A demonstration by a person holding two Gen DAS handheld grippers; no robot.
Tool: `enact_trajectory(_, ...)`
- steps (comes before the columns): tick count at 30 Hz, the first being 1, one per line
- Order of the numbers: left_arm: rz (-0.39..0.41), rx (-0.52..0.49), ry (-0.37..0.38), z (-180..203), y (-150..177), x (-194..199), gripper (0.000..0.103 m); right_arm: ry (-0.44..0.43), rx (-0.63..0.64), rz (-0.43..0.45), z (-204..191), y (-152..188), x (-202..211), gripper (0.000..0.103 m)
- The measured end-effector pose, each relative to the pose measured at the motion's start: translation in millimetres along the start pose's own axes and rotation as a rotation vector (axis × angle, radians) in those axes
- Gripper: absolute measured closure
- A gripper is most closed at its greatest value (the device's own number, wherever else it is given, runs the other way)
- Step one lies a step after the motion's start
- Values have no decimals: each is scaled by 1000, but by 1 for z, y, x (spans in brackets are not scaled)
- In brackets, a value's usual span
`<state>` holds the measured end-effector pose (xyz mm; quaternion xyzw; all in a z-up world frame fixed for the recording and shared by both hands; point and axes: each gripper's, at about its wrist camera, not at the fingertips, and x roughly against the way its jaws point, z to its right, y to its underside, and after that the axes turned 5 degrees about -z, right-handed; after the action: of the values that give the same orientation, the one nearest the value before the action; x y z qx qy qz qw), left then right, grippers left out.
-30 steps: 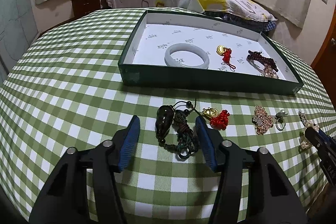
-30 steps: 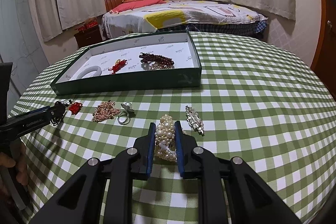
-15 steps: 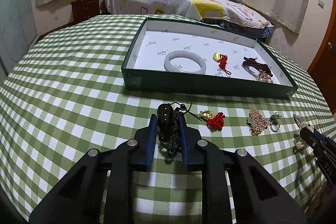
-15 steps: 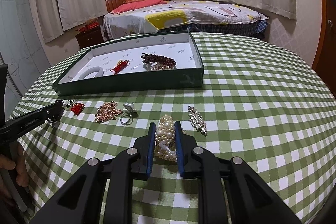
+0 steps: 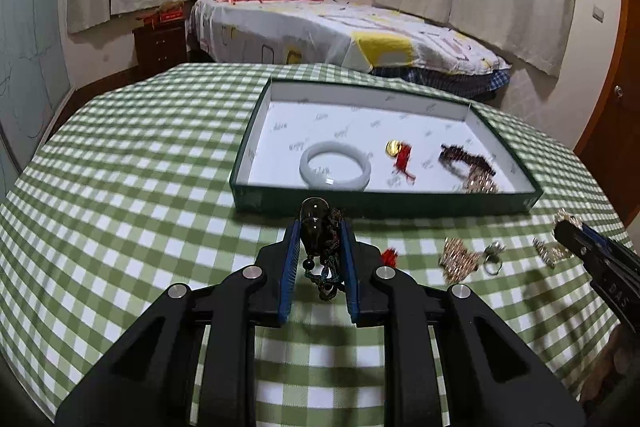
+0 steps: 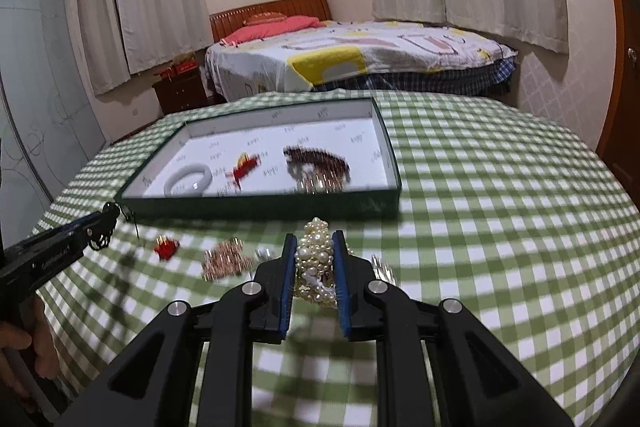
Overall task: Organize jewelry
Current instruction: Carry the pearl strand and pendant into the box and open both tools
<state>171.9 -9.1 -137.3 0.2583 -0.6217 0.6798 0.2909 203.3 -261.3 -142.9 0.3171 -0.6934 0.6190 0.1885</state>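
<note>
Jewelry lies in two groups; four pieces sit in the green tray [image 5: 400, 205] on the checked worktop [image 5: 132, 187]: one pale bangle [image 5: 335, 171], one gold charm with red tassel [image 5: 401, 157], one dark beaded bracelet [image 5: 466, 157] and one glittery gold piece [image 5: 480, 183] touching it, the last two blurred into each other. My left claw [image 5: 320, 231] is clamped on one dark pendant [image 5: 314, 219] with its knotted cord [image 5: 330, 267] dangling between the blue pads, held just in front of the tray's near wall; my right claw [image 6: 314, 247] is clamped on one pearl bracelet [image 6: 316, 263], held clear above the cloth near the tray's front. Loose on the worktop I count one red-tasselled charm [image 6: 166, 249], one rose-gold cluster piece [image 6: 224, 261], one ring [image 5: 494, 259] and one crystal brooch [image 6: 384, 269]; in the right view the ring is only a pale smear behind my claw's finger and the brooch is half covered by the other finger; in the left view the red charm shows only as a scrap beside my claw. Motion blur softens everything in both views, so small detail is lost. From the left view the right claw is cut off at the frame edge; from the right view the left claw enters from the edge, with part of my hand [image 6: 18, 343] around its handle.
</note>
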Motion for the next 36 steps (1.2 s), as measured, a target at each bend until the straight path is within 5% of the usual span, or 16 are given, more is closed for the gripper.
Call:
enact_trajectory(16, 83, -18, 18, 10, -94, -47, 83, -31, 55, 77, -7, -95, -66, 84)
enact_trajectory(28, -99, 11, -11, -1, -125, -149, 83, -22, -2, -95, 21, -109, -144, 84)
enact_trajectory(36, -234, 20, -1, -6, -122, -176, 82, -12, -6, -191, 22, -107, -161, 84)
